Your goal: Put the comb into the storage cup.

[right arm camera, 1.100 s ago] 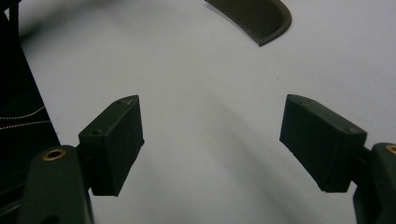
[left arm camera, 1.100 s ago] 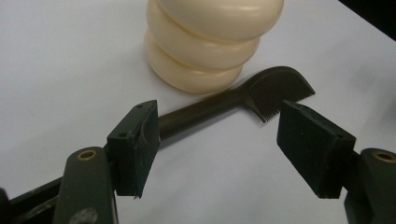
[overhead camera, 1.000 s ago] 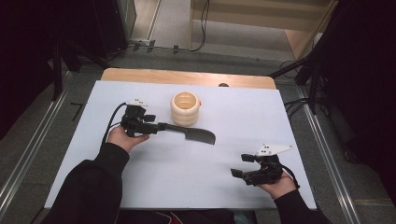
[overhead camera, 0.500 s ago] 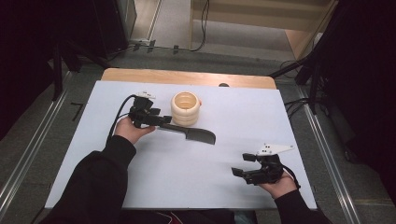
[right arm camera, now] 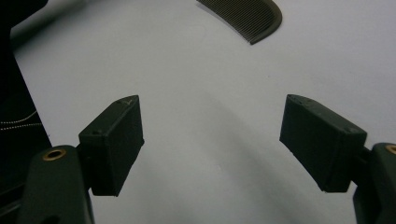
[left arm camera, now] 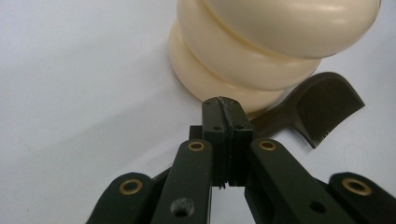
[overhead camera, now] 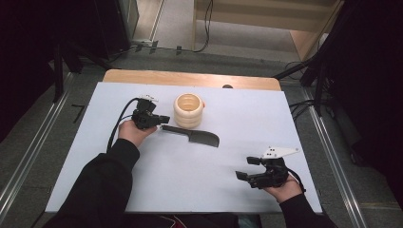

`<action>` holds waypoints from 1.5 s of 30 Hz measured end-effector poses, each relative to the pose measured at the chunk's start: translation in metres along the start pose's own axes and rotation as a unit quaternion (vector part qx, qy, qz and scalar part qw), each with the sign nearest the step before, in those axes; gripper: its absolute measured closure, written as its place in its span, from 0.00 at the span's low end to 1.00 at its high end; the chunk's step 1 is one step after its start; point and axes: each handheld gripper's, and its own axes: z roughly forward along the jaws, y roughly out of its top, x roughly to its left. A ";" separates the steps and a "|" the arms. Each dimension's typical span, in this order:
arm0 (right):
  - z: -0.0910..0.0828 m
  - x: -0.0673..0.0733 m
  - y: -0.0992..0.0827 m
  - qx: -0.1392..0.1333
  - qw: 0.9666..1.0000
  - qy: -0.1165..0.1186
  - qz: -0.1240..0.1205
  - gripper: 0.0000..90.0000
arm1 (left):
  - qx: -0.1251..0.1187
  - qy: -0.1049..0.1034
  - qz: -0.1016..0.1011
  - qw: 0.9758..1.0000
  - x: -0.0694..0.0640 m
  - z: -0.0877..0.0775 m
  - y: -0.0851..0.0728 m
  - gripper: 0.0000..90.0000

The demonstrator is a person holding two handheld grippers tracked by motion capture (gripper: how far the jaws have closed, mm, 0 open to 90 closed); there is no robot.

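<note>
At far left of the worktop (overhead camera: 85, 156), just R of the left tongs (overhead camera: 164, 119): black comb (overhead camera: 192, 135), lying flat, handle end at the tong tips, toothed end pointing right and slightly near. Long axis approx left-right, so runs straight on from the tongs, not across them. L hand far closer; right tongs (overhead camera: 247, 168) well apart at near right, hovering over bare worktop w/ jaws spread wide, nothing btwn them.

Left tongs just been closing, now pressed together pad to pad in the left gripper view; comb handle runs in beneath/behind the pads. Can't tell if the thin handle tip is nipped or merely under them. Worth checking before any lift.

Comb: dark, slim, matte plastic; narrow plain handle widening to a curved-back blade w/ fine close teeth. Just beyond it, touching or nearly so: cream ribbed pot (overhead camera: 189, 110), upright, open-topped, likely the comb's target.
</note>
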 end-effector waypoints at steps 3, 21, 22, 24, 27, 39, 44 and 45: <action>0.001 0.000 0.000 0.001 1.000 0.001 0.000 0.21 | 0.000 0.009 0.005 1.000 0.001 0.005 -0.001 1.00; 0.001 -0.001 0.000 0.002 1.000 0.003 -0.001 0.21 | 0.040 0.004 0.019 0.999 -0.001 0.020 -0.011 1.00; 0.001 0.000 0.000 0.002 1.000 0.004 -0.001 0.21 | 0.040 0.004 0.019 0.999 -0.001 0.020 -0.011 1.00; 0.000 0.000 0.000 0.001 1.000 0.004 0.000 0.21 | 0.044 0.002 0.022 0.999 -0.002 0.020 -0.014 1.00; 0.000 0.000 0.000 0.001 1.000 0.004 -0.002 0.21 | 0.050 -0.001 0.031 0.998 -0.005 0.019 -0.018 1.00; 0.000 0.003 0.001 0.002 1.000 0.007 -0.008 0.21 | 0.069 -0.012 0.061 0.996 -0.021 0.011 -0.031 1.00; 0.000 0.003 0.001 0.004 1.000 0.006 -0.012 0.21 | 0.072 -0.018 0.069 0.995 -0.026 0.011 -0.034 1.00; 0.001 0.004 0.001 0.004 1.000 0.007 -0.012 0.21 | 0.071 -0.021 0.066 0.995 -0.027 0.011 -0.035 1.00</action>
